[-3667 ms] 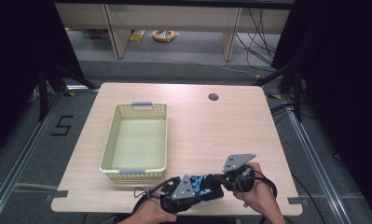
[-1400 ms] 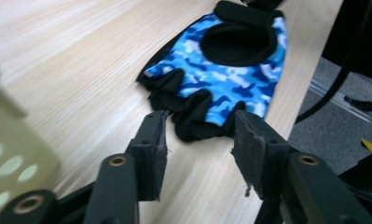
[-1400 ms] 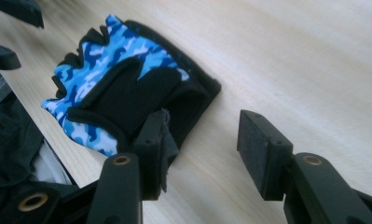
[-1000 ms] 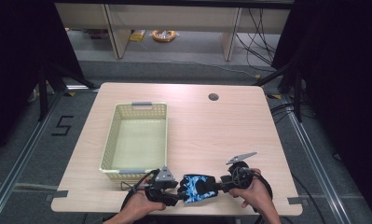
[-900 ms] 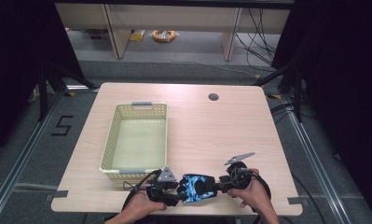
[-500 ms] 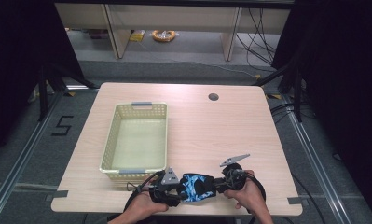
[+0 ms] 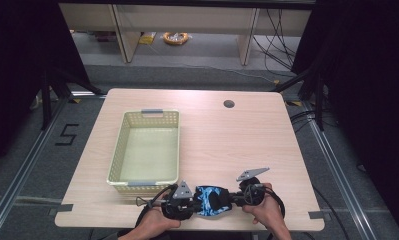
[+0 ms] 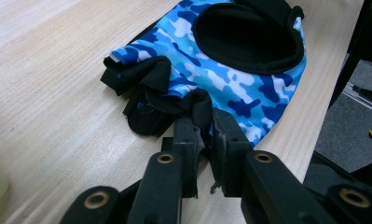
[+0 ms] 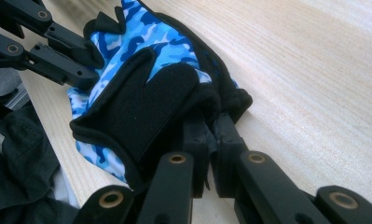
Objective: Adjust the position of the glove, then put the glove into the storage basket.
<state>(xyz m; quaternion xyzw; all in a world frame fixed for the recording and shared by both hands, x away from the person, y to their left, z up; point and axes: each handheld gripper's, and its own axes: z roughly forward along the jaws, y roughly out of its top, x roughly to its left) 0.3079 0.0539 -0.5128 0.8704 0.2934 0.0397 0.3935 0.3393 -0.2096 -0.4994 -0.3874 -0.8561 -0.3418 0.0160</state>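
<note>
high view: a blue camouflage glove (image 7: 212, 200) with black trim lies on the wooden table (image 7: 227, 140) at its near edge, stretched between the two grippers. the left gripper (image 7: 189, 201), held in the person's left hand (image 7: 154, 227), meets the glove's left end; the right gripper (image 7: 235, 198), held in the right hand (image 7: 264, 210), meets its right end. a pale yellow basket (image 7: 146, 146) stands on the table just beyond the left gripper, near but apart from the glove. a small round hole (image 7: 229, 104) shows in the far right part of the tabletop.

left gripper view: the left gripper (image 8: 207, 135) has its jaws drawn nearly together, pinching a fold of black fabric at the finger end of the glove (image 8: 230, 79), which rests on the table close to its edge.

right gripper view: the right gripper (image 9: 210, 135) has its jaws likewise almost closed, clamping black fabric at the opposite end of the glove (image 9: 146, 79); the left gripper (image 9: 79, 58) grips the far end.
</note>
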